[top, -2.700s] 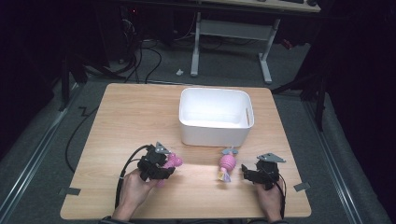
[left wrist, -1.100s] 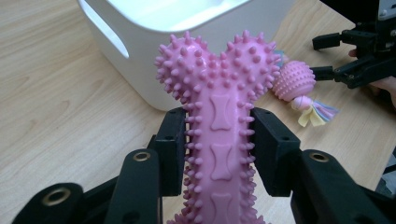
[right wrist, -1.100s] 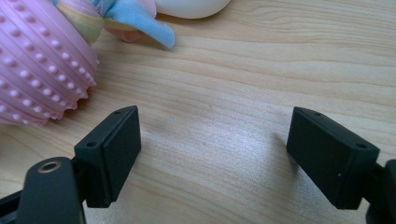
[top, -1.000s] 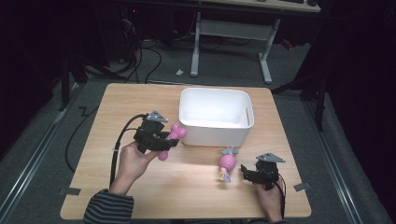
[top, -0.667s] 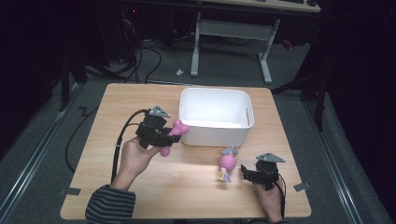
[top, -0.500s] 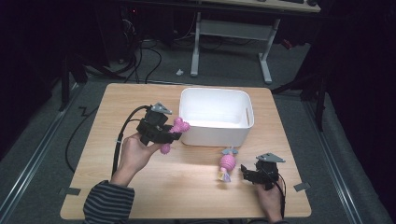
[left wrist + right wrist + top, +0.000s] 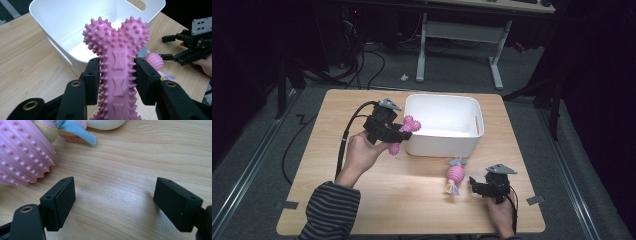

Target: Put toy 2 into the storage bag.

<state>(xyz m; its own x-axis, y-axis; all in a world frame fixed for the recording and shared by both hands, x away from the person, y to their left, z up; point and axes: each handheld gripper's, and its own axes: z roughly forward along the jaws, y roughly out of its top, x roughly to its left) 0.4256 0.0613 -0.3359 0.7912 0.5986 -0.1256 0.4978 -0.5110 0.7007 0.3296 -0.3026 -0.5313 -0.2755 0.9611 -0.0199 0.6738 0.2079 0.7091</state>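
Pink spiky bone (image 7: 117,72): clamped across the shaft by left gripper (image 7: 398,133), lifted at the near-left corner of white tub (image 7: 477,131), probably for dropping inside.
Left gripper state: clenched on the bone, pads pressing both sides.
Right gripper (image 7: 113,202): released, jaws wide apart, low over table (image 7: 327,170), just beside pink ribbed ball toy (image 7: 455,175); likely waiting for its turn.
Ball toy: lying on the table in front of the tub, not touched.
Tub content: appears empty.
Count: two toys, one tub, two grippers.

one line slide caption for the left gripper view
Left tool clamps a spiky pink rubber bone toy at the rim of the white plastic bin.
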